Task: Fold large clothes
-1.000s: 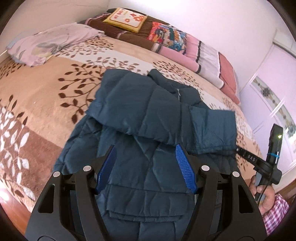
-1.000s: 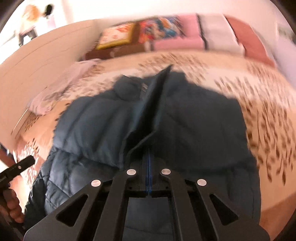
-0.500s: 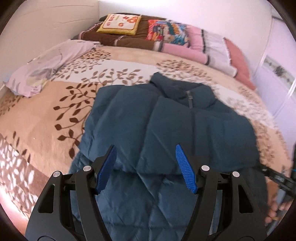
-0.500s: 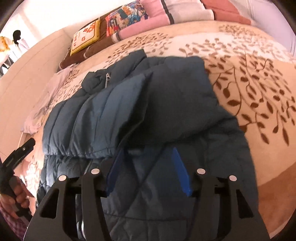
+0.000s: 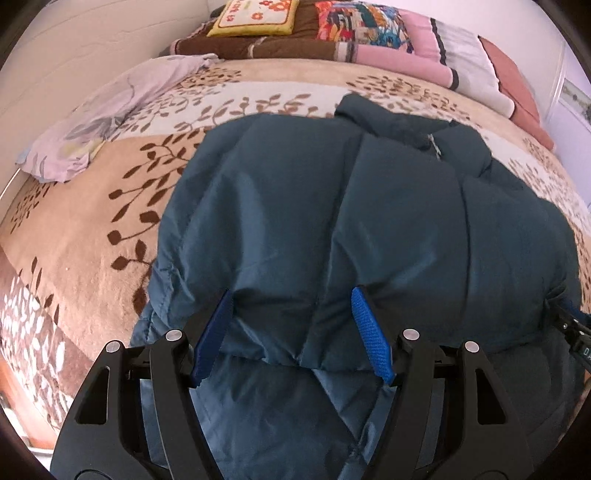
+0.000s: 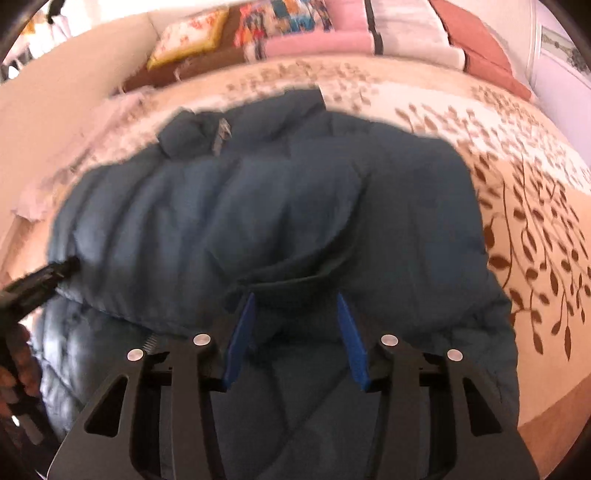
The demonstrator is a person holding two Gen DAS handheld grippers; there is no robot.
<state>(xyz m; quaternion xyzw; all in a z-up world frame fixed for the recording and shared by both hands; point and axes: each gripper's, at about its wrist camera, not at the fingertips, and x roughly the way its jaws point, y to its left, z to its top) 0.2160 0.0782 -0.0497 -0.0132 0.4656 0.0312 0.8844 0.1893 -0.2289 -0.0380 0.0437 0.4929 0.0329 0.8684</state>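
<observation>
From the left wrist, the dark blue padded jacket (image 5: 332, 221) is lying spread on the bed (image 5: 92, 221), its sleeves folded across its front and its collar pointing toward the far pillows (image 5: 369, 33). The left tongs (image 5: 291, 328) are standing apart, hanging over the near edge of the folded sleeve without pinching it. A pale cloth (image 5: 110, 118) is lying at the far left.

From the right wrist, blurred, the jacket (image 6: 295, 206) is filling the middle. The right tongs (image 6: 295, 332) are apart and closing, with a fold of jacket bulging between the pads but not clamped. The left tongs (image 6: 55, 273) are poking in at the left edge.
</observation>
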